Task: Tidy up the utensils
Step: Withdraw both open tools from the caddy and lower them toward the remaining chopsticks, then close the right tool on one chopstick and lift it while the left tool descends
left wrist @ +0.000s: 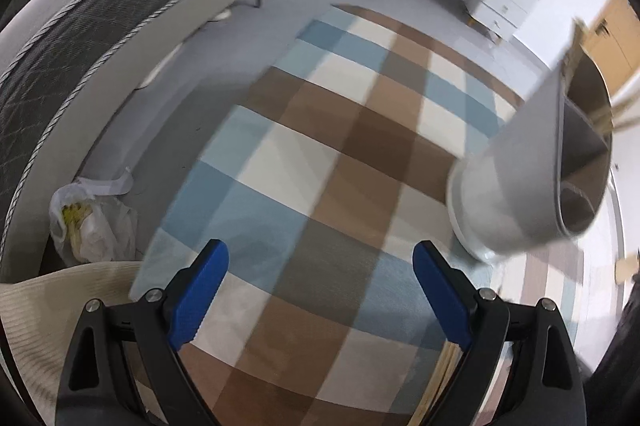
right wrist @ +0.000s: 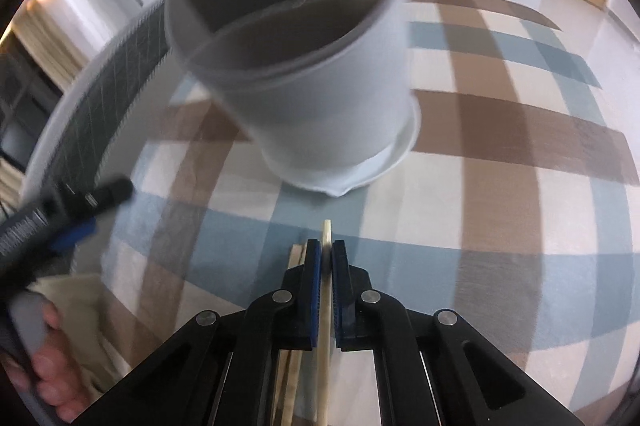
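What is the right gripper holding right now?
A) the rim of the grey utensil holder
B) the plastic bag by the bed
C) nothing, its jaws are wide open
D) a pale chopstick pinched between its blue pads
D: in the right wrist view the right gripper is shut on a pale chopstick, short of the grey utensil holder.

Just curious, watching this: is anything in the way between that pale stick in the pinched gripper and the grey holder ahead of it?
Nothing visible. The right hand-held gripper is shut on a pale chopstick; only bare checked rug lies between it and the grey utensil holder. Its open top stands higher than the stick.
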Demonstrator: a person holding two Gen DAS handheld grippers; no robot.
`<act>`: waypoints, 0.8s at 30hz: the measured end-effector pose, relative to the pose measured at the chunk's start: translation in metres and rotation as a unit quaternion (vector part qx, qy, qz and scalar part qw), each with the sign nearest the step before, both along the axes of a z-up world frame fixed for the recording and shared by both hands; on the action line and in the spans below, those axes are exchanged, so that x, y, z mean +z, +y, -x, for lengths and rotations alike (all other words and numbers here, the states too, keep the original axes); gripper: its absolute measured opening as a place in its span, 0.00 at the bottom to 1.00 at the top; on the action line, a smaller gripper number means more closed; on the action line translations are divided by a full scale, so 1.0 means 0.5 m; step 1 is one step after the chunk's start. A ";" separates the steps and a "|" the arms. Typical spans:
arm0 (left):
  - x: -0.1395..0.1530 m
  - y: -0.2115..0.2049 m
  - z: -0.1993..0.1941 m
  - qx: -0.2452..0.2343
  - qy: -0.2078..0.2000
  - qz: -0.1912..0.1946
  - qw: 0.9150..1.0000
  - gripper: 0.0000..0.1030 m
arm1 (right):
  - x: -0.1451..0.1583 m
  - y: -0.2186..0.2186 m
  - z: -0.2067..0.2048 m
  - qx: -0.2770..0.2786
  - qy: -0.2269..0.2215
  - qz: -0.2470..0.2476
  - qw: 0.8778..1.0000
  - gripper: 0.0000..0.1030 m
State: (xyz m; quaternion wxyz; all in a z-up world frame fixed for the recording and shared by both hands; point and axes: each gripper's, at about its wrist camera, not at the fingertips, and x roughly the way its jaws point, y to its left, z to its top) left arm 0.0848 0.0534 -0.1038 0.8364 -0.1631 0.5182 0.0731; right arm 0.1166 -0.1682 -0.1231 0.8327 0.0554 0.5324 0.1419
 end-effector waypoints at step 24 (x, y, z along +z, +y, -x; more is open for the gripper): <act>-0.085 -0.175 0.061 -0.201 0.067 -0.062 0.975 0.88 | 0.067 -0.234 0.067 -0.161 -0.052 -0.169 0.971 0.04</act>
